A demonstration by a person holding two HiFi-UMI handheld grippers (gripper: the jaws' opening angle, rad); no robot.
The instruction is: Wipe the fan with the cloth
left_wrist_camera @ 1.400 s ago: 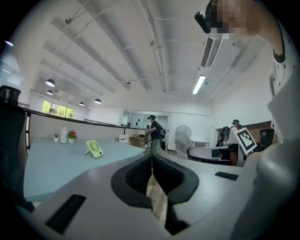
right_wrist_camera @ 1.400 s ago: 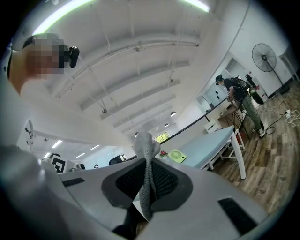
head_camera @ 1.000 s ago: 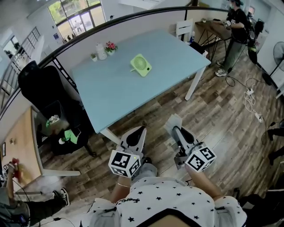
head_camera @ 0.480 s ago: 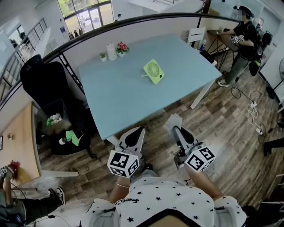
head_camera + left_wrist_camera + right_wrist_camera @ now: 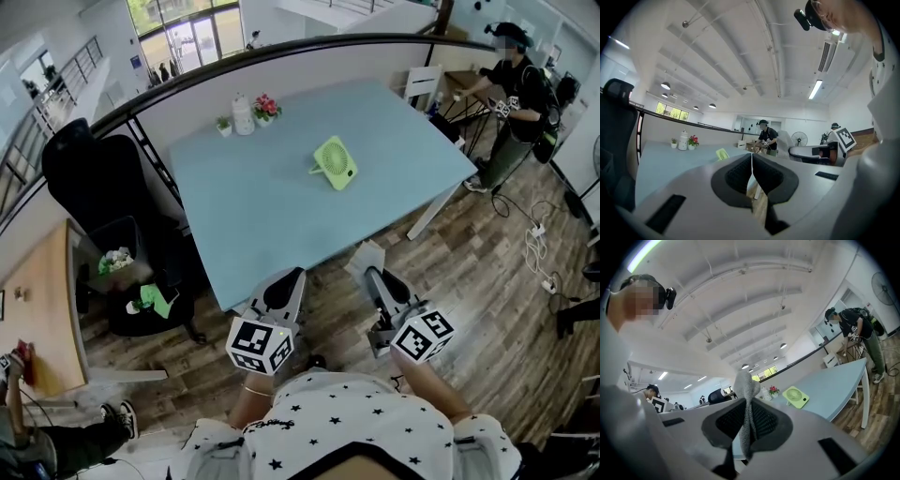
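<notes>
The left gripper (image 5: 286, 278) has its two fingers pressed together with nothing between them, the dark pads meeting along a thin seam in the left gripper view (image 5: 751, 165). The right gripper (image 5: 368, 272) is clamped on a grey knitted cloth (image 5: 746, 389). The cloth stands up in a crumpled tuft past the fingertips and also runs down between the pads. In the head view the tuft shows pale just ahead of those fingers (image 5: 366, 253). Both grippers are held side by side over the wooden floor (image 5: 469, 253), fingers pointing toward the near edge of a pale blue table (image 5: 253, 225). The left fingertips are close to that edge. The fan (image 5: 335, 162), small, green and squarish with rounded corners, sits on the table well beyond both sets of fingers, roughly ahead of the gap between them. It lies left of the left gripper's fingers in that gripper's view (image 5: 722, 153) and right of the cloth in the right gripper's view (image 5: 796, 396). It leans back on a short stand, round grille turned up and toward the grippers, its body set diagonally to the table's edges. Farther beyond the fingers, at the table's far edge, stand a white bottle (image 5: 244, 114) and a small pot of pink flowers (image 5: 267, 105). A black chair (image 5: 84, 178) is off to the left of the left fingers.
</notes>
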